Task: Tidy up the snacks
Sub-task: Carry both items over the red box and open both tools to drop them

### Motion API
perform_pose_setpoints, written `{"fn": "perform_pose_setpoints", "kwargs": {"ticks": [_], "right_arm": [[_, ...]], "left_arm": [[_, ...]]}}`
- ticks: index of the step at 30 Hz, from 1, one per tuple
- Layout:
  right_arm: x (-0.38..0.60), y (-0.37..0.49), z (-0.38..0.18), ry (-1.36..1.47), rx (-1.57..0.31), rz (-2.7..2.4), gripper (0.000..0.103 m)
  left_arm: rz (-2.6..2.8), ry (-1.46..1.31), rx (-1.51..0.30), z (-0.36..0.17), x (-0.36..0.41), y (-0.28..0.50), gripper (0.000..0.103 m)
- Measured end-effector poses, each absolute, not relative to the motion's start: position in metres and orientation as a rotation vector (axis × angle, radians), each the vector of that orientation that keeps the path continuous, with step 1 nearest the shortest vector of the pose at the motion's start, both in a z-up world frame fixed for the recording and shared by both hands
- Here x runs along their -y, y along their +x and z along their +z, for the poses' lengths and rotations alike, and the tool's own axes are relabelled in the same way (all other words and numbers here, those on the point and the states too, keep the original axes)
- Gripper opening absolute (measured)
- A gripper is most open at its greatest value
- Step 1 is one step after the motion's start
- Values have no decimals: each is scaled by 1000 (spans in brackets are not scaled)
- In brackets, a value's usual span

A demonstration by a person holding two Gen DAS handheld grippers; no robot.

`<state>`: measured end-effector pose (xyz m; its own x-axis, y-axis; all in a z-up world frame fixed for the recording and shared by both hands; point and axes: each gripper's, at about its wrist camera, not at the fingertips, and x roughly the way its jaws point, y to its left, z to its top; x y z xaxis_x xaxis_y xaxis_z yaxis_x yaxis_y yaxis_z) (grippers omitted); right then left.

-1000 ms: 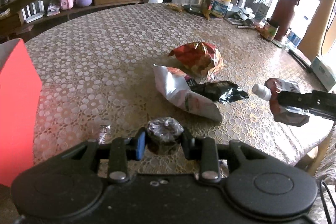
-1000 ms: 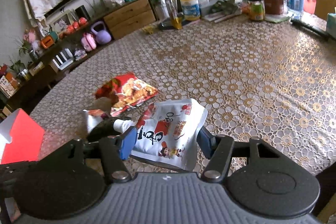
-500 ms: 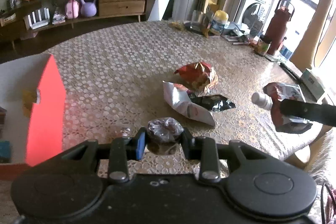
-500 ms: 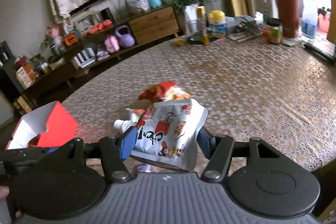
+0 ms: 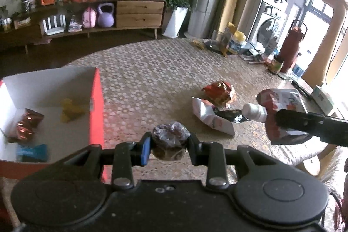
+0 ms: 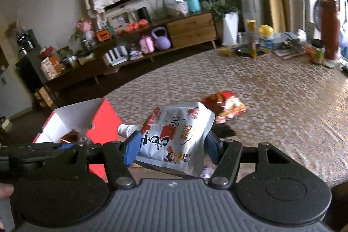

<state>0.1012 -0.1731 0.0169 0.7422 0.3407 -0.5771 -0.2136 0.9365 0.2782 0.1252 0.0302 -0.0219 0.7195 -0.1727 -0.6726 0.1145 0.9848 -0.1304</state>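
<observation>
A round table (image 5: 152,71) covered with a beige lace-patterned cloth fills the middle of both views, with a long wooden sideboard (image 5: 139,12) along the far wall at the upper left. Compared with a second ago, the red box (image 5: 95,105) is seen from higher up in the left wrist view: its white interior, hidden before, is now exposed at the left edge of the frame, with a yellow packet (image 5: 70,111), a reddish foil packet (image 5: 27,125) and a blue item (image 5: 32,152) lying inside. The loose snacks on the cloth have shrunk toward the right centre of the frame.

The left gripper (image 5: 169,145) is closed on a round snack in clear wrap (image 5: 169,140), dark brown and crinkled, held at lower centre of the left wrist view, just right of the box's red wall. The right gripper (image 6: 171,147) is clamped on a white spouted pouch (image 6: 176,136) printed with red characters and a cartoon figure, its white cap (image 6: 125,129) pointing left; it is held above the table edge, beside the box.

On the cloth, a red chip bag (image 5: 219,91), a white packet (image 5: 208,117) and a black packet (image 5: 230,115) are left lying close together.
</observation>
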Motion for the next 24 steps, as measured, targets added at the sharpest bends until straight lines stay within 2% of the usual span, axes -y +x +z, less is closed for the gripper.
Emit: {"fn": "perform_pose_setpoints", "kwargs": {"ticks": [24], "right_arm": [[19, 130, 31, 137, -669, 493, 61]], "left_arm": [[14, -98, -699, 4, -142, 112, 31]]}}
